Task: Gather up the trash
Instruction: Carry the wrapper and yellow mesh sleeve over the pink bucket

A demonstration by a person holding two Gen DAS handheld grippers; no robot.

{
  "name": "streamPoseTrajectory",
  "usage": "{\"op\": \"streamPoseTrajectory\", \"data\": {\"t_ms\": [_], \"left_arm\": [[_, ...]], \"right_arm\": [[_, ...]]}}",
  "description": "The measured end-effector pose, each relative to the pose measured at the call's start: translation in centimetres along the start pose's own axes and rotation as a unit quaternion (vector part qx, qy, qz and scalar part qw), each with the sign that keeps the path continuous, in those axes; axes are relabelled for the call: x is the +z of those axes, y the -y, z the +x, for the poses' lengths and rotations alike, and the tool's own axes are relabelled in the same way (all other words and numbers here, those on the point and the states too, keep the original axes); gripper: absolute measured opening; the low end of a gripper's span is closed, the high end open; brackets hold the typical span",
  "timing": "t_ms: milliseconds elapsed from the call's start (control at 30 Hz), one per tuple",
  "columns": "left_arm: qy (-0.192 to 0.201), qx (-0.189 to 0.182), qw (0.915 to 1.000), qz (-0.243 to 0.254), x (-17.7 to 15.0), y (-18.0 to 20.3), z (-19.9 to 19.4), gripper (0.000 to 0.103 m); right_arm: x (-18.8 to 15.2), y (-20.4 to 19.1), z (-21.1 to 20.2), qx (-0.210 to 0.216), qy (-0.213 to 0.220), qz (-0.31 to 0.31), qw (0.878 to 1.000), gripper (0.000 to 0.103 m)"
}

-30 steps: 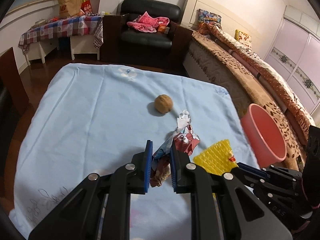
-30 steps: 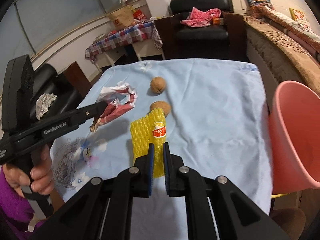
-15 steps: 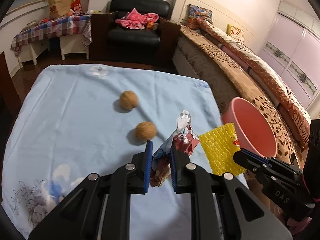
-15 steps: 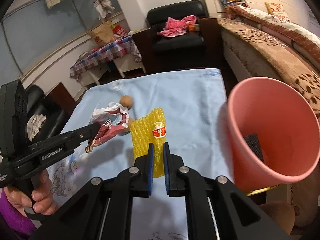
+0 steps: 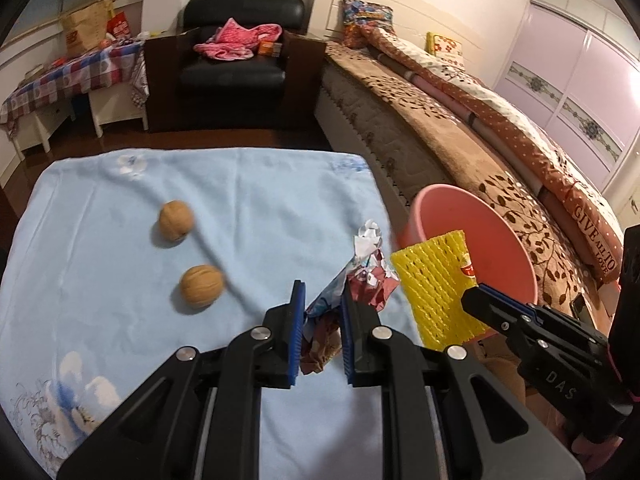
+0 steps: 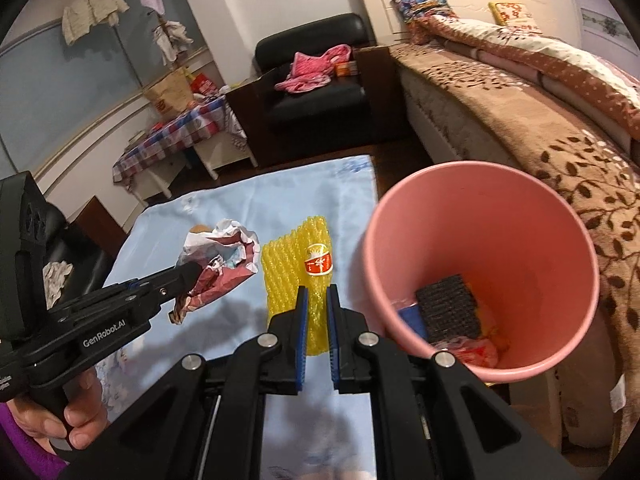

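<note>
Blue pads, left gripper (image 5: 320, 320): closed on the crumpled red, white and blue foil snack wrapper (image 5: 352, 284), which sticks up from the jaws toward 1 o'clock and hangs clear of the cloth.
Right gripper (image 6: 317, 316): jaws nearly together, pinching the lower edge of the yellow foam fruit-net sleeve with a red sticker (image 6: 298, 264), held upright so it fans out toward 12 o'clock.
Why held so: both pieces are gripped by one end and lifted, probably so they can drop freely once the jaws part over the bin.
Bin: the pink round plastic bucket (image 6: 404, 216) sits off the table's edge at 2 o'clock from the right jaws; some scraps and a dark mesh pad (image 6: 448, 308) already lie at its bottom.
Left on the table: two brown walnuts (image 5: 176, 220), at 10 o'clock from the left jaws, rest on the pale blue flowered tablecloth (image 5: 248, 196), well apart from the bucket.
Hand: bare fingers (image 6: 76, 428) wrap the left gripper's handle at 8 o'clock.
Stage, as a judgement: carrying; release into the bucket is not yet done.
</note>
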State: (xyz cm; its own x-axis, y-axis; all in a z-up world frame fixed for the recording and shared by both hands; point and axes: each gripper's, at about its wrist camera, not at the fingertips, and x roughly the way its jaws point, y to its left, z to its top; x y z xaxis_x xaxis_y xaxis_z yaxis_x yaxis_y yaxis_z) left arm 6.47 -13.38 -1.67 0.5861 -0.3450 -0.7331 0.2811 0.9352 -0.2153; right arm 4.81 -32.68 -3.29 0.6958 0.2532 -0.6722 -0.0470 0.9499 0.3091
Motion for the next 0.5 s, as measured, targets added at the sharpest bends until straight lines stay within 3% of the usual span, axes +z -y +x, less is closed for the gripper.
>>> {"op": "streamPoseTrajectory", "data": {"t_ms": [500], "left_arm": [[0.004,-0.018,0.9988,0.046,1.6,6.1,2.2,0.016]], "right_arm": [[0.8,6.6,-2.3,-0.049,0.039,0.044,0.997,0.008]]}}
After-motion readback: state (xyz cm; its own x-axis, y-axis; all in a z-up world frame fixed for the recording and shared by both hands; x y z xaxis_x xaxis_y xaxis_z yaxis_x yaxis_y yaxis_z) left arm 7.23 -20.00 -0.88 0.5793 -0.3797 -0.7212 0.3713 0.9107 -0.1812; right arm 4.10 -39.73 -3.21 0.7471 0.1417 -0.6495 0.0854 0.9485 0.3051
